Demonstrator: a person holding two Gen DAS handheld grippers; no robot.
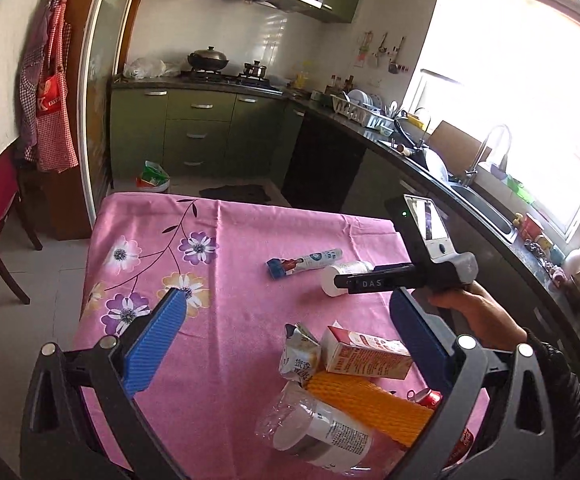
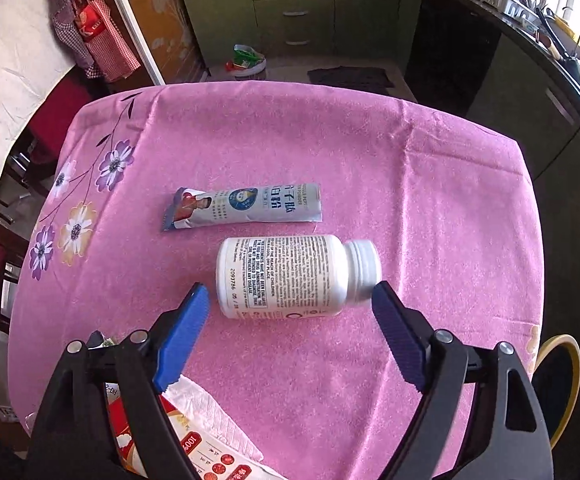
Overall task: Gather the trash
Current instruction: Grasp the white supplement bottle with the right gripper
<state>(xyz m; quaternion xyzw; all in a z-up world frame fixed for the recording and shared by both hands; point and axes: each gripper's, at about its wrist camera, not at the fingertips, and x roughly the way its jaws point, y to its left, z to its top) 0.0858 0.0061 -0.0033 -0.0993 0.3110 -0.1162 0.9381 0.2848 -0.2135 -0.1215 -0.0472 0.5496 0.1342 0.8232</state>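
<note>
Lying on its side on the pink tablecloth [image 2: 429,200], the white pill bottle [image 2: 290,276] has its long axis running left-right w/ cap end pointing right, just past the right gripper [image 2: 290,304], whose jaws stand wide, released, nothing between the pads. A foil sachet [image 2: 246,208] lies just beyond it, roughly parallel, torn end left. Left gripper [image 1: 286,312] also spread wide, empty, above the near-right pile: carton [image 1: 365,354], orange sponge [image 1: 369,404], clear-wrapped jar [image 1: 321,432].
</note>
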